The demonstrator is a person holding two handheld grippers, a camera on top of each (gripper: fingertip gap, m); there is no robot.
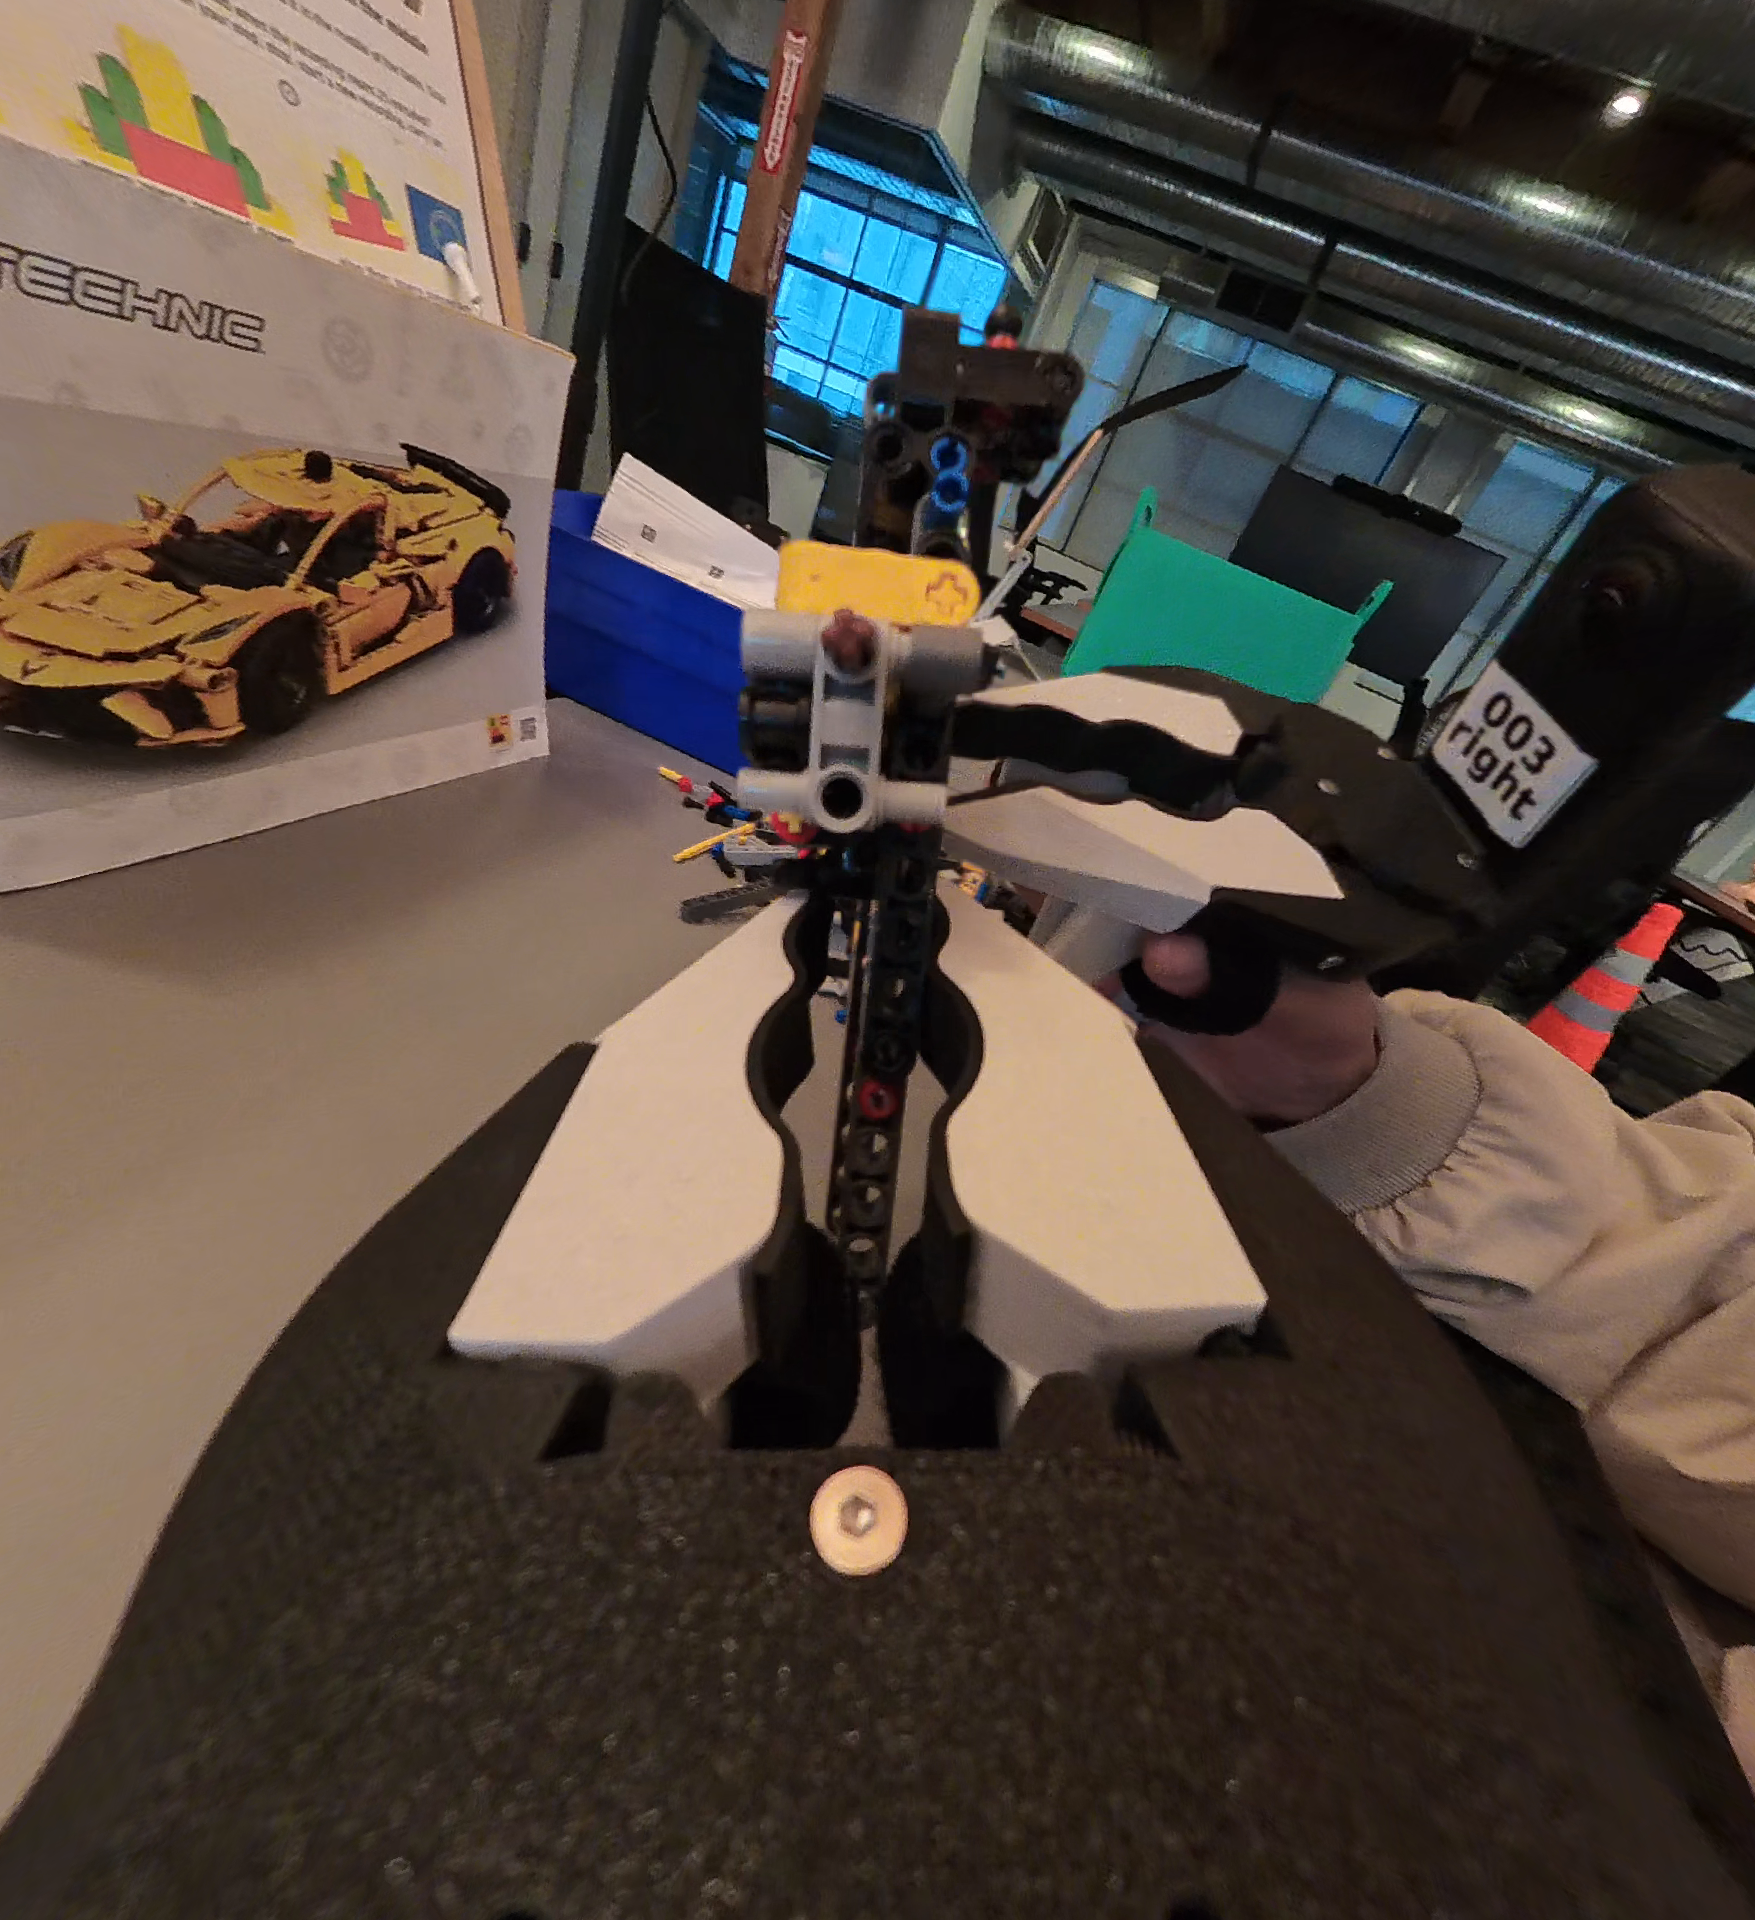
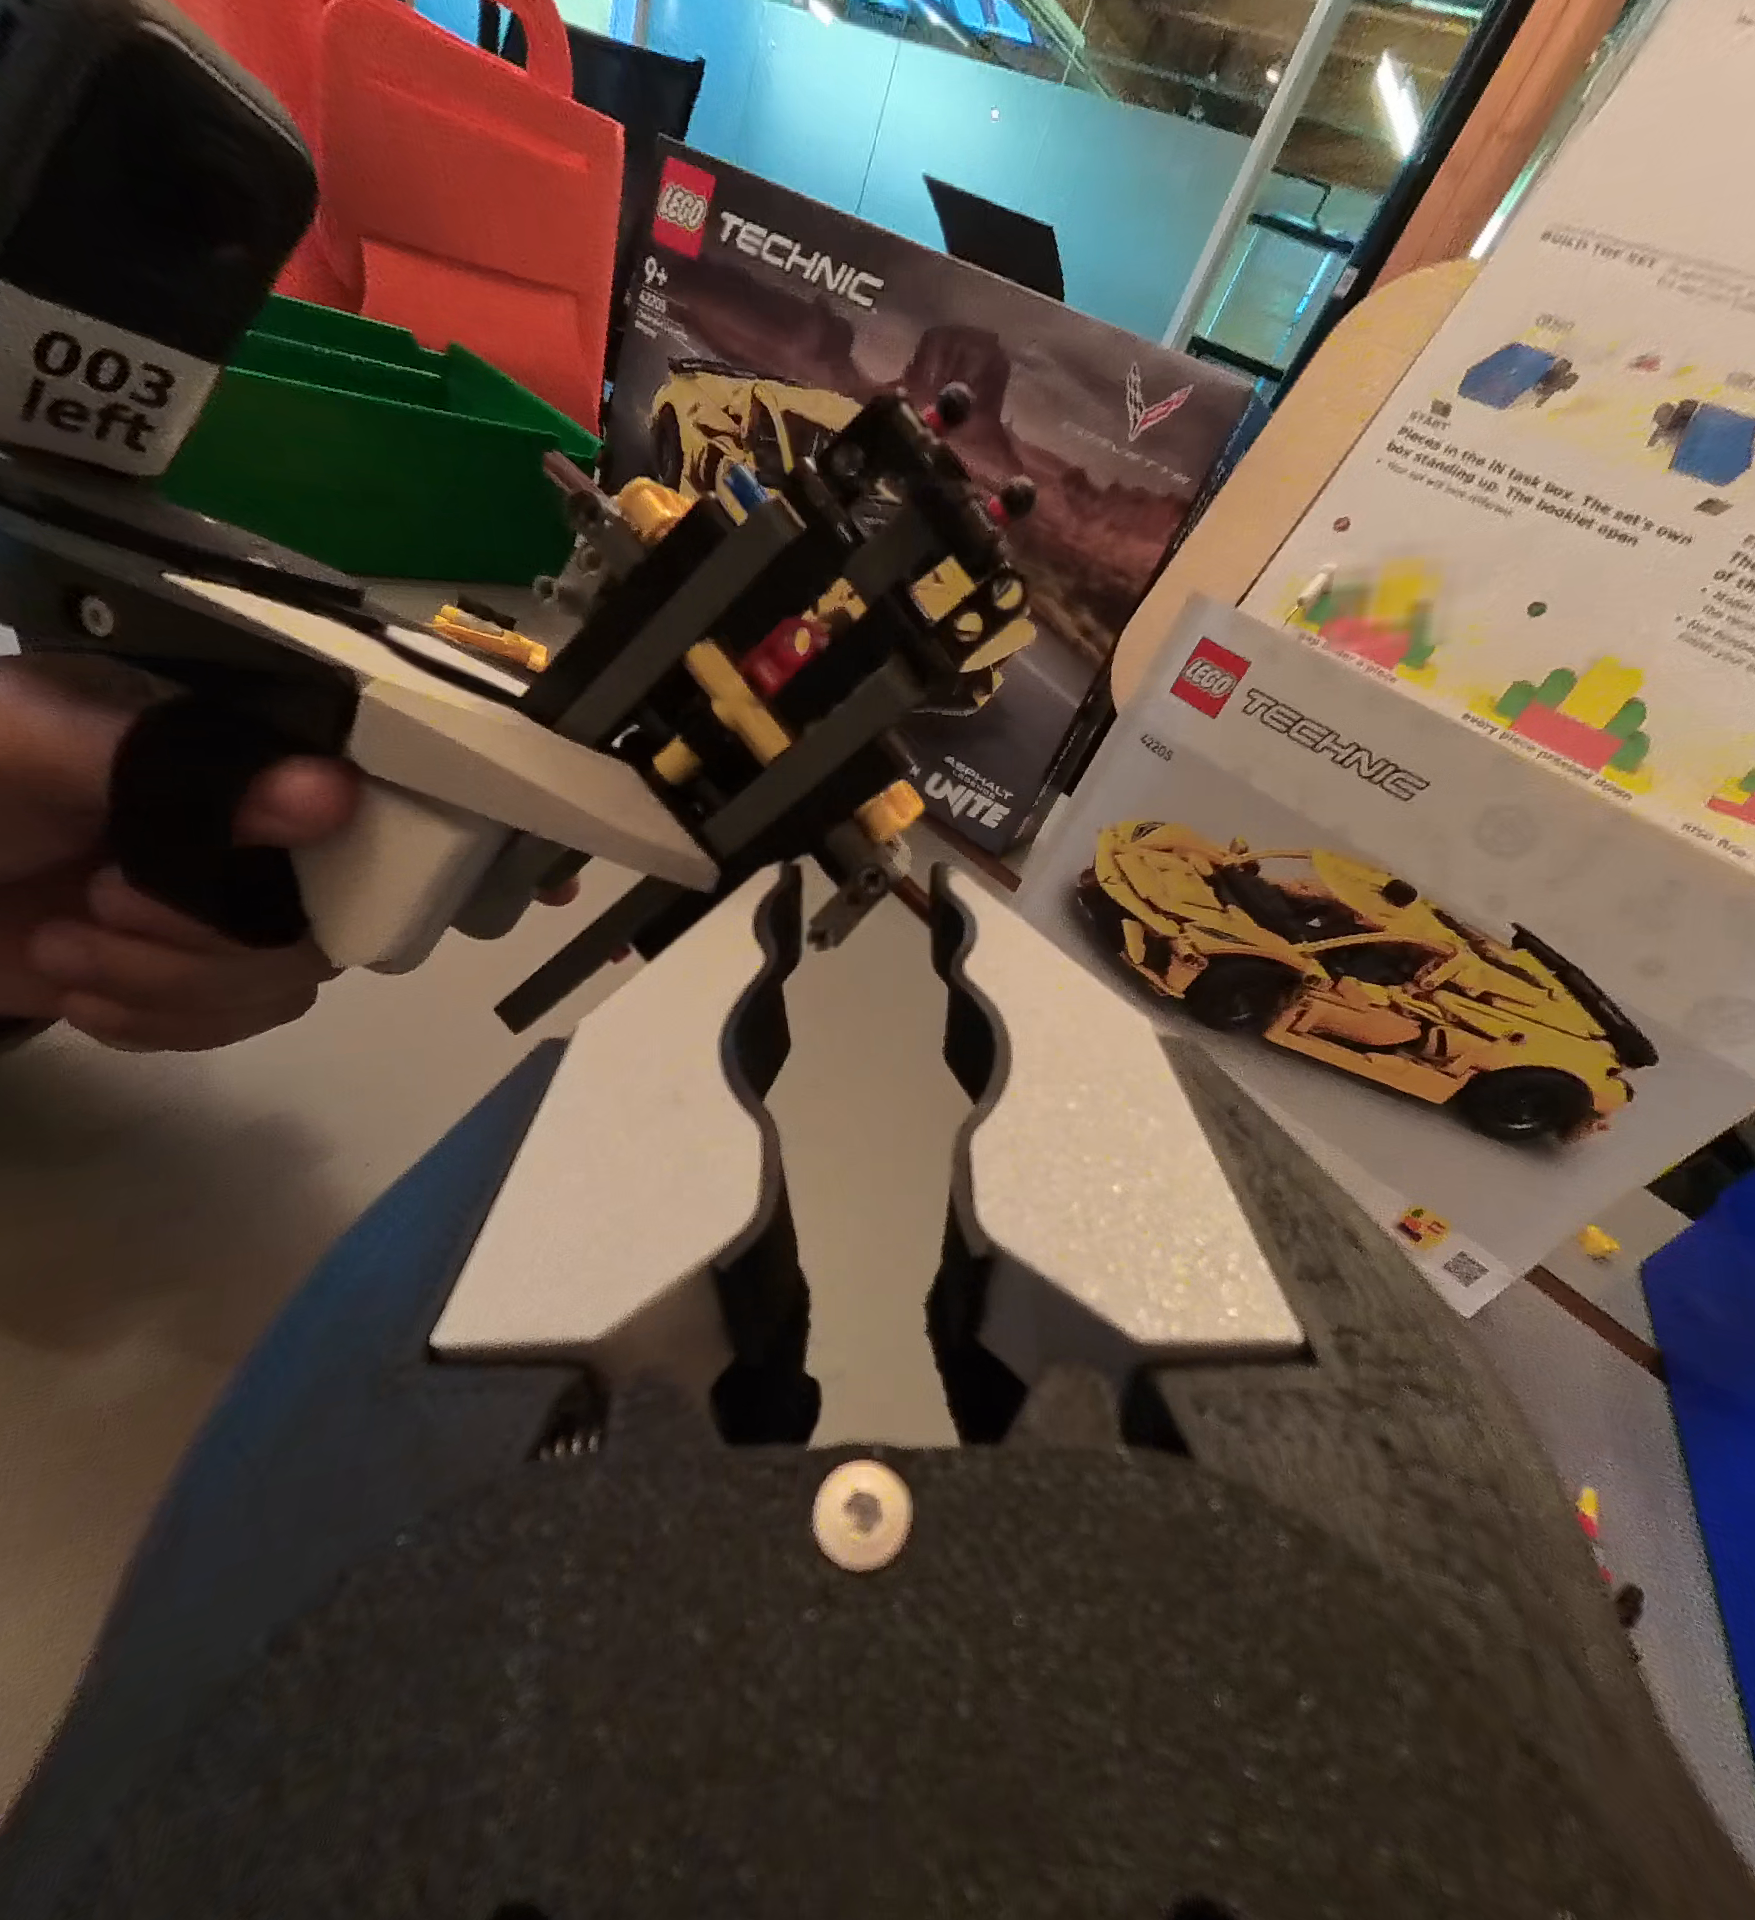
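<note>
Black-and-yellow brick assembly (image 2: 790, 623) hangs above the tabletop (image 1: 229, 1039), clamped by the left gripper (image 1: 868, 935), long axis running forward; the right gripper (image 2: 862, 883), narrowly parted, empty, meets its grey end.

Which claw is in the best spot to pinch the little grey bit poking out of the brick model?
Right. The right claw is open, with the grey bit sitting between its tips. The left claw is busy, shut on the brick model.
</note>
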